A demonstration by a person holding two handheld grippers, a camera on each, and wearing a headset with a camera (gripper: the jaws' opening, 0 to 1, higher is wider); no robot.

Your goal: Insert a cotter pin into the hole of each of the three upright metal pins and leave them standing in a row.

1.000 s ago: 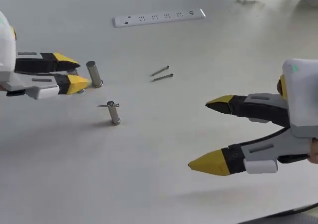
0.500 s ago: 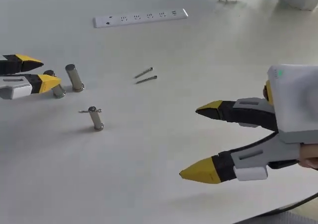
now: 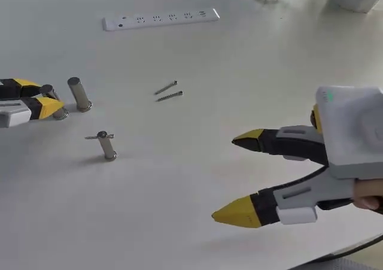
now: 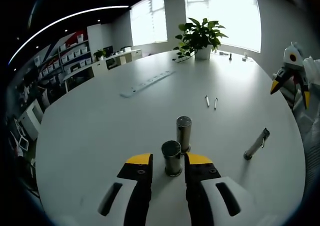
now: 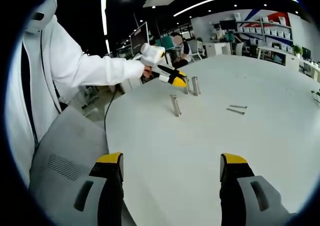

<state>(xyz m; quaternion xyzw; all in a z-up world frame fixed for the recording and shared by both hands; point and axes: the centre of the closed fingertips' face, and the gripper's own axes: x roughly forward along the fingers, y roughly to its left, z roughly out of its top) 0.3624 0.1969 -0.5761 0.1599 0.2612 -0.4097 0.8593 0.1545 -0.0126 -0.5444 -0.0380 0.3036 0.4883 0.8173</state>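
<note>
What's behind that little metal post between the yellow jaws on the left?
A second pin stands upright just behind the front pin, which sits between the left gripper jaws. Its foot is partly covered, so whether they touch is unclear.

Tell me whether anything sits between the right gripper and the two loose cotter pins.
Nothing visible does: bare table lies between the right gripper and the cotter pins; the metal pins stand off to the side.

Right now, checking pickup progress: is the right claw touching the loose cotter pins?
Apart. Head view shows bare table between the right claw and the cotter pins.
</note>
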